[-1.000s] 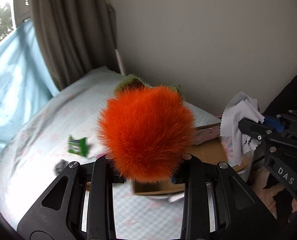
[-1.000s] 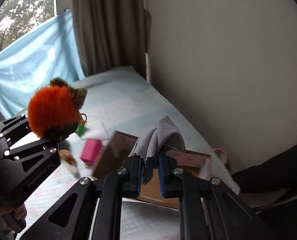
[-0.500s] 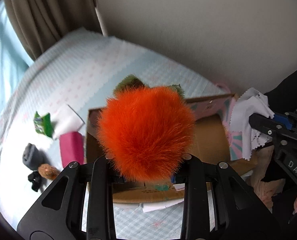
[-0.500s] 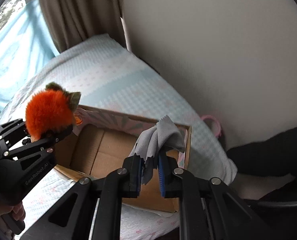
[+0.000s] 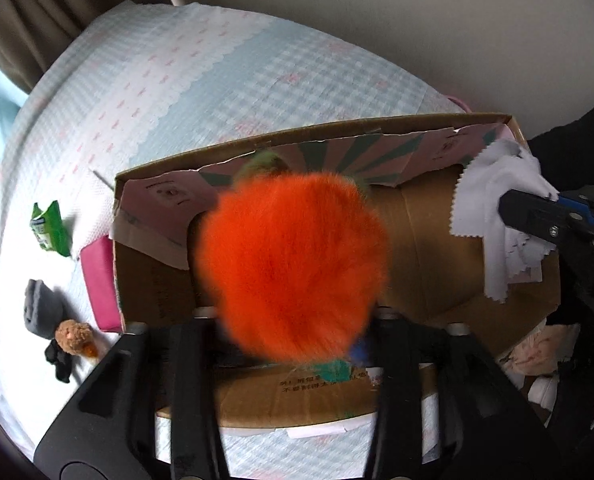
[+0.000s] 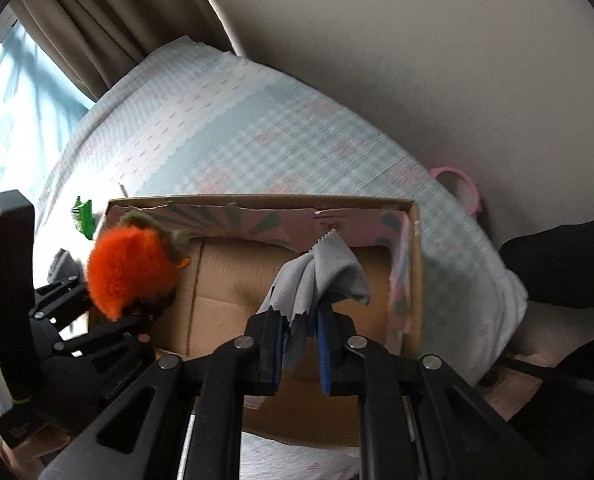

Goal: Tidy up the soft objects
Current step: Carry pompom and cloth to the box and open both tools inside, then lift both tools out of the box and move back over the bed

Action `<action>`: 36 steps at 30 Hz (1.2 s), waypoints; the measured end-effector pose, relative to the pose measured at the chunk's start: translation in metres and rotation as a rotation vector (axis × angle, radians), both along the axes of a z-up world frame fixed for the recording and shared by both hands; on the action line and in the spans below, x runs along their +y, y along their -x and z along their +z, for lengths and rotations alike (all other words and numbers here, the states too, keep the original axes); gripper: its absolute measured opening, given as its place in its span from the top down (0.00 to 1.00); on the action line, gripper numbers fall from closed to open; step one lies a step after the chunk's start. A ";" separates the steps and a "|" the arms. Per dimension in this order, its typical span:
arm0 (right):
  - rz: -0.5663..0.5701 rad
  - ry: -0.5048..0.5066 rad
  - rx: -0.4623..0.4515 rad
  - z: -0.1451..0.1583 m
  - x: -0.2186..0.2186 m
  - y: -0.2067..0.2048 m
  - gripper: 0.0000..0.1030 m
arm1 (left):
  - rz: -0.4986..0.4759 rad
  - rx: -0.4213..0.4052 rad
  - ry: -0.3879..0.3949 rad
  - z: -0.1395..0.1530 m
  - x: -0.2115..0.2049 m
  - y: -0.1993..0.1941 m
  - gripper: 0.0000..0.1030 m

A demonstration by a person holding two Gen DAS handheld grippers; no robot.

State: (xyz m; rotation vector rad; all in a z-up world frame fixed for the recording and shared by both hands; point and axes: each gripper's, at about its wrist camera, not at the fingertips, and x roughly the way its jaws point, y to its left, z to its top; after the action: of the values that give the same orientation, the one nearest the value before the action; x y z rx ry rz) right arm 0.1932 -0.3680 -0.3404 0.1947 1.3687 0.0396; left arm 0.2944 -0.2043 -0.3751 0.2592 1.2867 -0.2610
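So the biggest thing here is the cardboard box (image 6: 281,292) sitting open on the checked bedspread (image 5: 225,80), flaps folded in, floor of it bare as far as I can see. It's stiff enough to take drops but looks light, so I'd guess it slides if bumped on the rim. Over its left half hangs the orange plush ball (image 5: 293,264), fluffy with little green leaves on top. The left gripper (image 5: 293,320) has it between its fingers, and those jaws are spreading apart right now, so the fur is only barely pinched, if at all. That thing should weigh next to nothing and squash easily; grab it through the middle of the body, not the fur tips, or it'll just slip out. Over the right half is the grey cloth (image 6: 317,276), zigzag-cut edge, bunched up and pinched tight in the right gripper (image 6: 300,340), jaws fully clamped on it. Totally limp, drapes wherever, so a bunched fold is the only sane hold. Out on the bed left of the box: a pink pouch (image 5: 99,280), a grey sock (image 5: 41,304), a green packet (image 5: 49,228), and a small brown plush (image 5: 73,332).
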 end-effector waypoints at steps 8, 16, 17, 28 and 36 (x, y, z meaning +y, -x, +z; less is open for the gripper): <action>-0.064 -0.023 0.047 -0.011 -0.008 0.001 0.00 | -0.014 -0.003 -0.024 0.002 0.010 0.004 0.00; -0.052 -0.017 0.013 -0.001 -0.006 0.009 0.00 | -0.017 -0.009 -0.022 0.010 0.013 0.008 0.00; -0.051 -0.015 0.009 0.001 -0.005 0.010 0.00 | -0.014 -0.012 -0.020 0.011 0.014 0.009 0.00; -0.036 0.016 -0.072 0.049 -0.003 0.017 0.00 | 0.027 -0.085 -0.002 0.060 0.024 0.025 0.00; -0.023 0.041 -0.178 0.119 0.006 0.035 0.00 | 0.078 -0.191 0.035 0.133 0.036 0.054 0.00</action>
State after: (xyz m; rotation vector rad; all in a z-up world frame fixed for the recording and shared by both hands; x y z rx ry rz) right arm 0.1586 -0.3618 -0.2215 0.1688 1.1882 0.0094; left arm 0.2404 -0.1680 -0.2420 0.1984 1.0999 -0.1871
